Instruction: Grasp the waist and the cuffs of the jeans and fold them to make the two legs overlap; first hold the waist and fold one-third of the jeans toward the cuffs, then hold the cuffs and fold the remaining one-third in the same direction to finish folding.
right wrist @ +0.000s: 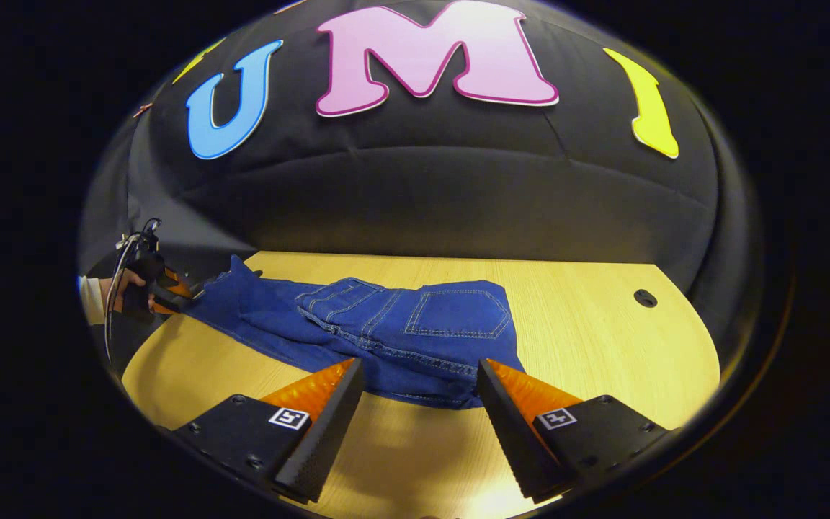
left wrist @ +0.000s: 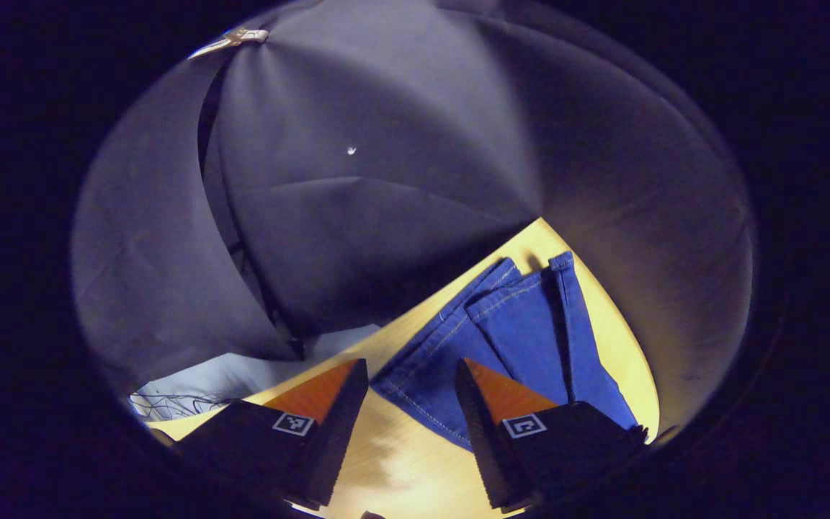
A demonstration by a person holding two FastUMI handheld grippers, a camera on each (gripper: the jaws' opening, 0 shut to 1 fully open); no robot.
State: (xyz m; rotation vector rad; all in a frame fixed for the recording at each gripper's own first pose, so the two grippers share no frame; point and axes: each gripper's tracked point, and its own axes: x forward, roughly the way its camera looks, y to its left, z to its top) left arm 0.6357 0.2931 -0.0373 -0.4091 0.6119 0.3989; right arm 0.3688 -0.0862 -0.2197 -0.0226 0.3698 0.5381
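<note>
In the left gripper view, the left claw (left wrist: 411,375) is seen spread wide, with nothing held between its two fingers. Bare wood of the table (left wrist: 400,461) is seen through the gap. The jeans (left wrist: 501,339) are laid on the table just ahead of the claw and toward its right side; the right finger (left wrist: 491,425) overlaps the denim in the picture, though contact cannot be judged. The cuffs (left wrist: 530,270) are pointed away from the camera, toward the table's far edge, and one leg is laid partly over the other.

In the right gripper view, the right claw (right wrist: 421,375) is likewise spread wide and released, nothing being gripped. The jeans (right wrist: 386,324) are stretched across the table (right wrist: 602,339) just beyond the fingertips, the waist end with a back pocket (right wrist: 458,313) lying nearest, between and slightly past the two fingers. The legs are run off to the left, where the left claw (right wrist: 173,288) is seen at their far end, held in a hand (right wrist: 123,292); whether denim is pinched there cannot be told at that size.
</note>
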